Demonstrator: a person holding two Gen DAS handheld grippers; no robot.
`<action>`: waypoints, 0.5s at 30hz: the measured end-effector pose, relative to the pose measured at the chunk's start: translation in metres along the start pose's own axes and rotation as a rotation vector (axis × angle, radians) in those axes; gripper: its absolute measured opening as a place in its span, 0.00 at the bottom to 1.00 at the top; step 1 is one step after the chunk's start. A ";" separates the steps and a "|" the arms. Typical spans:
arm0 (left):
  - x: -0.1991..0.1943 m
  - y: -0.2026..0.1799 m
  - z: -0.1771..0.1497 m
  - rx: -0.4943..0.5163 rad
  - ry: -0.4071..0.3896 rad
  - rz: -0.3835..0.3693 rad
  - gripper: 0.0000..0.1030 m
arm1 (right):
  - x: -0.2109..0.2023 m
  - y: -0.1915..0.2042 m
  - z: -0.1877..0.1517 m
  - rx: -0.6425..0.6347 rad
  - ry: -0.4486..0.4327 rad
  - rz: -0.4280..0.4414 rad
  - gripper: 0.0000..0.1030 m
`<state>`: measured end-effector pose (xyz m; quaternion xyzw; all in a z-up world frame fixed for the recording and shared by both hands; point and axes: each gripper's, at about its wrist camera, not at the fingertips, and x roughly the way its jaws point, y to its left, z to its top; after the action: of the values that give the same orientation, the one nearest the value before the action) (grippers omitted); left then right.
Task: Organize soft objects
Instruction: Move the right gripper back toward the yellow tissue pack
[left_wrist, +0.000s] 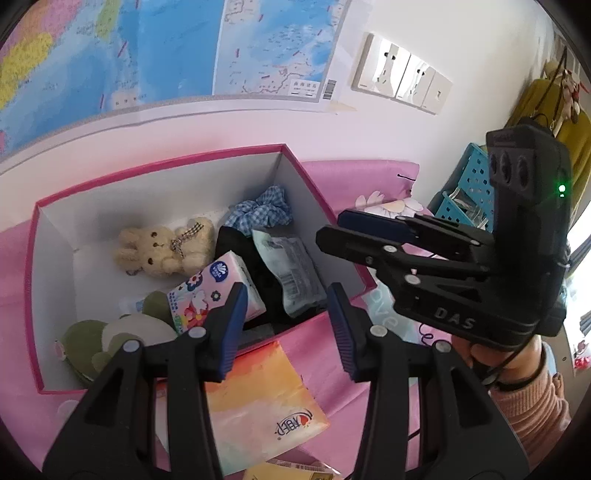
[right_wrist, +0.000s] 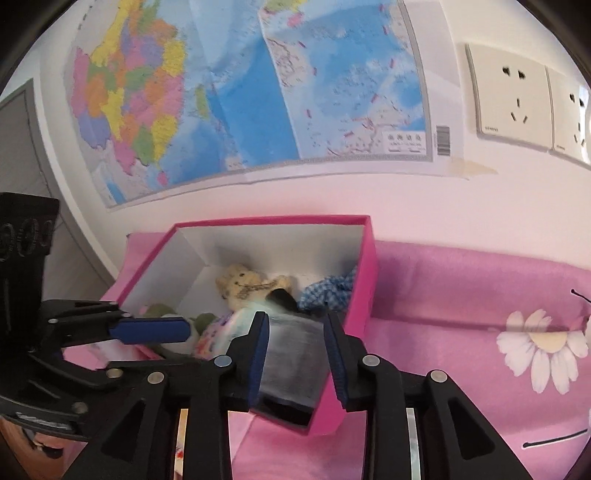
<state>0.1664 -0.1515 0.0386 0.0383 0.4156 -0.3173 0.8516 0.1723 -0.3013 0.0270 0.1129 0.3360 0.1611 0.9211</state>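
With the pack (right_wrist: 291, 347) lying blurred between the parted pads of the right hand-held gripper (right_wrist: 297, 354), widen further and lift clear of the box (right_wrist: 364, 295); the left hand-held gripper (left_wrist: 286, 328) hangs open, empty.

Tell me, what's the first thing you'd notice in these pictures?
The pink box on the pink cloth, full of soft things: a cream teddy bear at the back and a blue checked scrunchie in the corner. Behind it, a big colourful map covers the wall.
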 end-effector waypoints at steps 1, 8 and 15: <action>-0.001 -0.001 -0.001 0.001 -0.004 0.000 0.46 | -0.003 0.002 0.000 -0.003 -0.003 0.005 0.31; -0.032 -0.009 -0.016 0.040 -0.081 0.015 0.46 | -0.025 0.016 -0.011 -0.027 -0.018 0.051 0.35; -0.079 -0.015 -0.050 0.104 -0.164 -0.016 0.46 | -0.057 0.032 -0.032 -0.021 -0.044 0.153 0.45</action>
<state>0.0883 -0.1071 0.0669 0.0531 0.3277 -0.3472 0.8771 0.1029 -0.2894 0.0459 0.1320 0.3042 0.2320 0.9144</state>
